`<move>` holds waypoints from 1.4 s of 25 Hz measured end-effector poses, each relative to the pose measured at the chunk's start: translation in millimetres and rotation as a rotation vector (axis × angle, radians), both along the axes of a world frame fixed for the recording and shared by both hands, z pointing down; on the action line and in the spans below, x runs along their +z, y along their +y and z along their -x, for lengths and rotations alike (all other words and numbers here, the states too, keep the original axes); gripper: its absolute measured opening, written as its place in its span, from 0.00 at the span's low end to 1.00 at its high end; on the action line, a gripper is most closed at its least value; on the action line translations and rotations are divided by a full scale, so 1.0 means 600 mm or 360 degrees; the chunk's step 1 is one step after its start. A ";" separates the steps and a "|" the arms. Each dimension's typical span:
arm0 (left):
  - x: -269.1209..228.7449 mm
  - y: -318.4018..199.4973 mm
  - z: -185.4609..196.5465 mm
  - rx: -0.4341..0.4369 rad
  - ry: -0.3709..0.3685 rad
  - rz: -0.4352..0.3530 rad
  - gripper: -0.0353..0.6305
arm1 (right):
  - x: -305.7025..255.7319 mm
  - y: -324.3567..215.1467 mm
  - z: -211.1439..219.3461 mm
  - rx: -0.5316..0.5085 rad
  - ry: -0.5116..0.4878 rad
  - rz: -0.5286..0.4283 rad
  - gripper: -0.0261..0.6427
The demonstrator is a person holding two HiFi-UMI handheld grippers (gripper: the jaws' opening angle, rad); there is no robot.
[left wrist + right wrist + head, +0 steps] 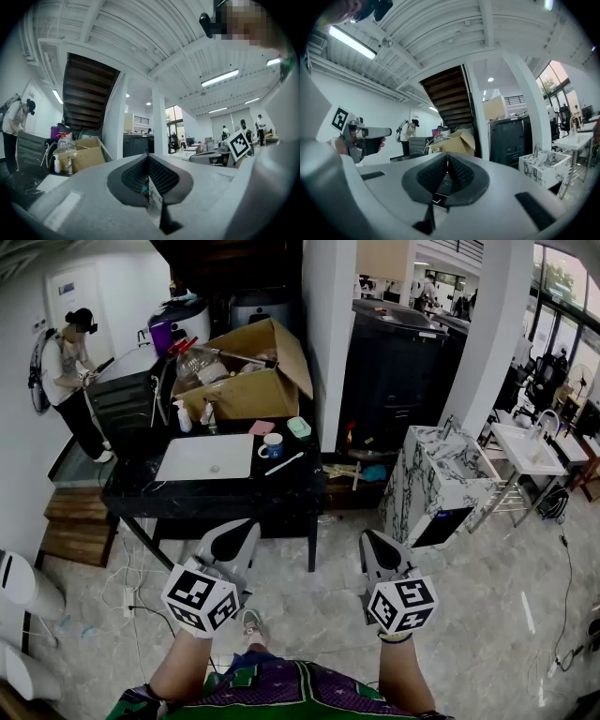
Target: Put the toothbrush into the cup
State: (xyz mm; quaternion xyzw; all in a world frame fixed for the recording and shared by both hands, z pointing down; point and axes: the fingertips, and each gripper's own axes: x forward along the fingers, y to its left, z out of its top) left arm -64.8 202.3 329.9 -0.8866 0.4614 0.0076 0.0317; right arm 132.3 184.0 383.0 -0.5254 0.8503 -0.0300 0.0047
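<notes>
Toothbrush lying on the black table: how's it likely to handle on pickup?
The toothbrush looks thin and long, so it is probably light and fairly stiff. It lies flat on the table, so a low pinch may skid it on that dark top. Gripped off-centre, it would likely pivot before reaching the cup.

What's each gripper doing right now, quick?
Left gripper: closed, holding nothing.
Right gripper: closed, holding nothing.
</notes>
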 end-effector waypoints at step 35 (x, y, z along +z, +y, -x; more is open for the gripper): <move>0.051 -0.027 0.011 -0.0002 -0.0067 0.0128 0.08 | 0.032 -0.008 0.006 -0.0006 -0.0039 0.0102 0.05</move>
